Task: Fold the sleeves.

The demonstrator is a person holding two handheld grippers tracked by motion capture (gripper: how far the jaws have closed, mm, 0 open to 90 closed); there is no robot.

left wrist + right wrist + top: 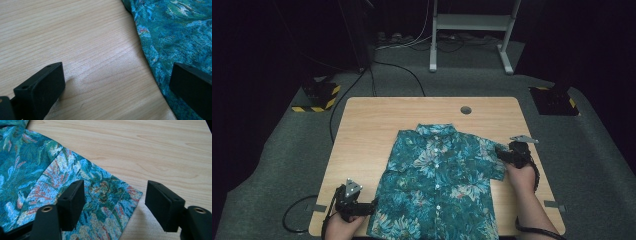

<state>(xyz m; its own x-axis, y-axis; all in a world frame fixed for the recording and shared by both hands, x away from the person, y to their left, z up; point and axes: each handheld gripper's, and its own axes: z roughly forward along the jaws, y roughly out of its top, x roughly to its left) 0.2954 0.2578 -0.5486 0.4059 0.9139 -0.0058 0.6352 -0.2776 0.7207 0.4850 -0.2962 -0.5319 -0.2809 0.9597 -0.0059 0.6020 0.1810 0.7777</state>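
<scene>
One shirt lay on the surface, a teal floral short-sleeved one spread flat with its buttoned front up, and two grippers worked at it, one in each of the person's hands. The shirt's long axis ran from 6 o'clock to 12 o'clock in the high view, its collar pointing to 12 o'clock and its hem hanging near the near edge; a single row of pale buttons followed that axis down the middle. It covered the middle and near part of the surface. The left gripper sat at about 8 o'clock from the shirt's centre, at the lower side edge of the cloth; its jaws stood wide apart, one over bare wood and one over the fabric edge, holding nothing. The right gripper sat at about 2 o'clock, at the sleeve. Its jaws were partly open, straddling the sleeve's corner without pinching it, one above the cloth and one above the wood.
</scene>
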